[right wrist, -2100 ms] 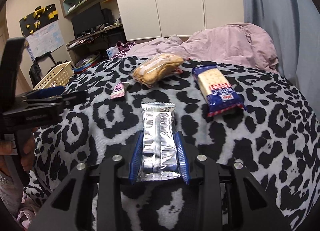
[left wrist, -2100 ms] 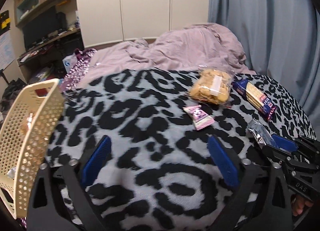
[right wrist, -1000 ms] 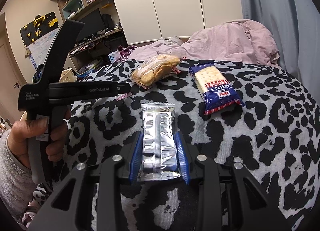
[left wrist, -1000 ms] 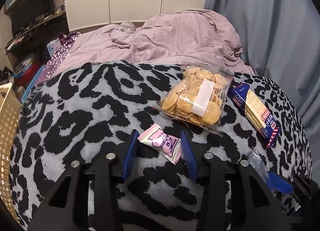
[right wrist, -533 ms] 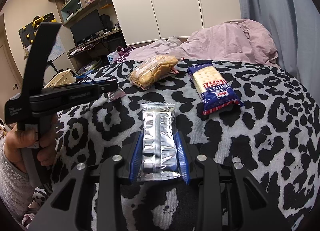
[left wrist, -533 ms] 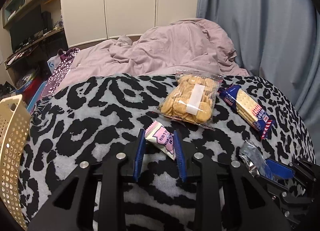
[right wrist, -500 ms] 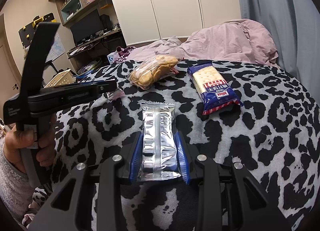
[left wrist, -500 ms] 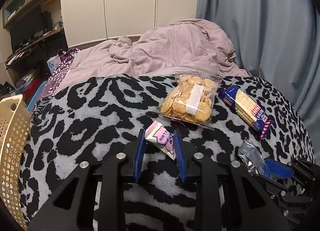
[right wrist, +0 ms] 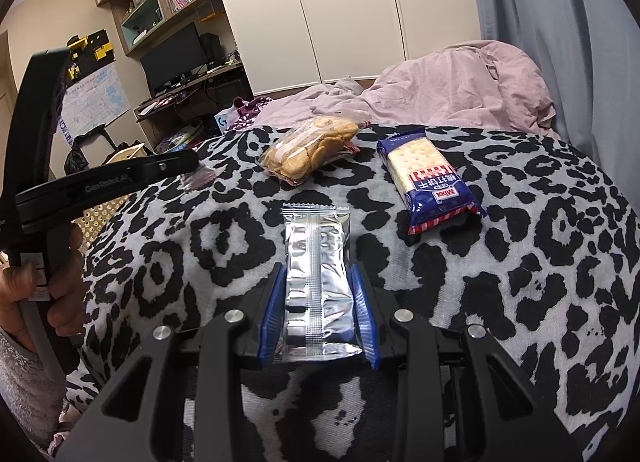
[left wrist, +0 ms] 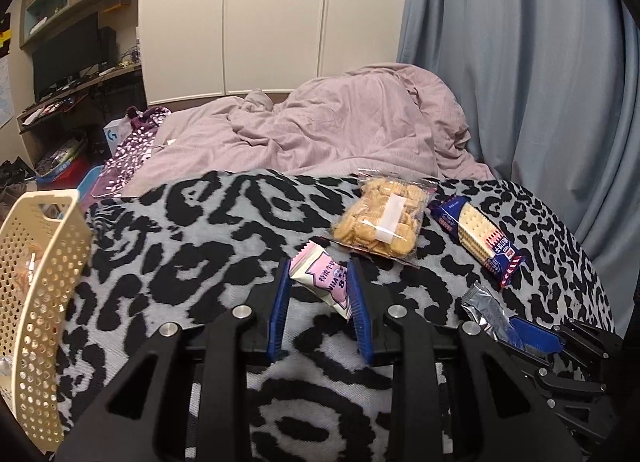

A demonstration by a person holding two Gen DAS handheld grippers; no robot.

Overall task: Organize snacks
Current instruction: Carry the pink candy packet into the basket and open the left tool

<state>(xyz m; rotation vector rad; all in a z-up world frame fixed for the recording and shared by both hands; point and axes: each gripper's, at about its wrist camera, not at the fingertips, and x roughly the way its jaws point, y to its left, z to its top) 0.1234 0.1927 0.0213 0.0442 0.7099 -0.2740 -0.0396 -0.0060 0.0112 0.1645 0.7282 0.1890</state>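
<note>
Between my left gripper's (left wrist: 318,290) blue pads sits the pink packet (left wrist: 320,278) at frame centre, pinched – my right gripper (right wrist: 318,302) clamps the silver packet (right wrist: 318,274) low centre; biscuit bag (left wrist: 380,224) and blue crackers (left wrist: 478,240) lie upper right on the blanket (left wrist: 192,254) – basket (left wrist: 38,282) at left edge

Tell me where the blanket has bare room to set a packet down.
Bare stretch: leopard blanket between the cream basket and the pink packet. Crowded on the right: cookie bag, blue cracker pack and silver packet sit close together.
</note>
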